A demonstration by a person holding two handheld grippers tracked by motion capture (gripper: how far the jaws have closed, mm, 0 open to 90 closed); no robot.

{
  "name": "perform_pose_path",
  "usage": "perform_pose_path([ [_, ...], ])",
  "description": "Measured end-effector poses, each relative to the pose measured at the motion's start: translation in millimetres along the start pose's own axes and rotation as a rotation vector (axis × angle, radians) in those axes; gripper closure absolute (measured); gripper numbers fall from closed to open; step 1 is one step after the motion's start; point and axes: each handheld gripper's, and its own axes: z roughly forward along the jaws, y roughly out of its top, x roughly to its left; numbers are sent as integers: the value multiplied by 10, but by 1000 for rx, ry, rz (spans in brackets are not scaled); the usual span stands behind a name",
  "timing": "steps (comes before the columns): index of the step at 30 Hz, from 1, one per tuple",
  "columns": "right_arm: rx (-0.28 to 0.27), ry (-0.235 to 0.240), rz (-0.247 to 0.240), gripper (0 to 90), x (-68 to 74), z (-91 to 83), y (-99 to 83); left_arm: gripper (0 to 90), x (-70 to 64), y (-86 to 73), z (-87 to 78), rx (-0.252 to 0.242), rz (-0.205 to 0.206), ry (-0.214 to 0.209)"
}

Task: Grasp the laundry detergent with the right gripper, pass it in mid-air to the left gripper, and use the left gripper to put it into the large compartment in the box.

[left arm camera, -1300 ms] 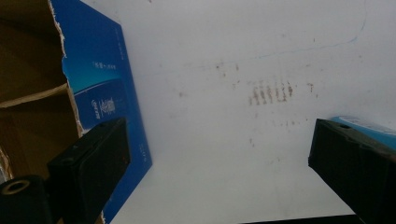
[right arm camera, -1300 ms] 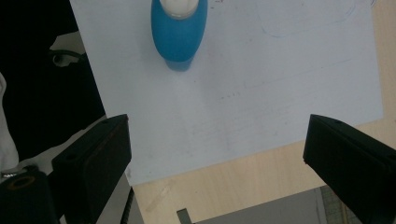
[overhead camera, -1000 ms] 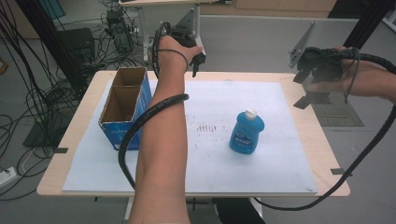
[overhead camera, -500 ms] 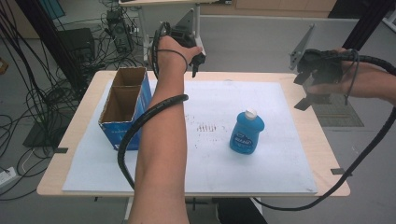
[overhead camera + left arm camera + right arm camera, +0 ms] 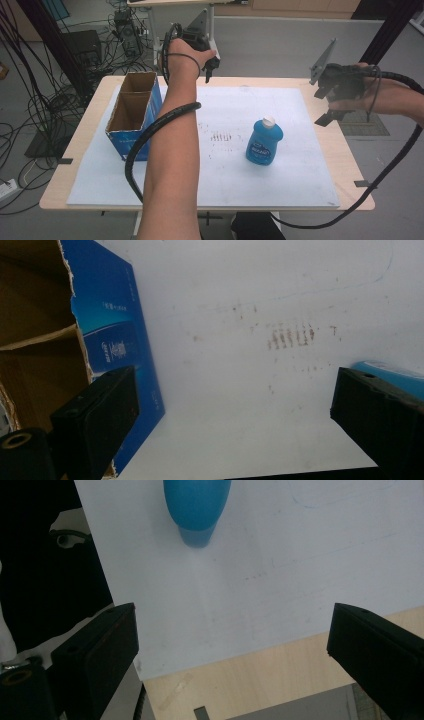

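Bottle [image 5: 264, 141] upright mid-sheet, well apart from box [image 5: 134, 114].

Blue dish-soap bottle [image 5: 264, 141] with white cap, standing upright on the white sheet, right of centre, well apart from the cardboard box.

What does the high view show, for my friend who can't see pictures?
A blue bottle with a white cap stands on a white sheet covering a wooden table, with an open blue cardboard box to its left. A person holds the left gripper above the table's far edge and the right gripper above its right edge; neither touches anything.
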Motion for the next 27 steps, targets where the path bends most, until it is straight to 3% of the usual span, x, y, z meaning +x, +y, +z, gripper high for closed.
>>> perform_pose_path([
  [12,-32,27,20,58,34,301,-148,60,-1,-41,18,-2,-1,1],
  [27,-119,53,92,59,90,758,-289,58,31,-46,125,10,9,-9],
])
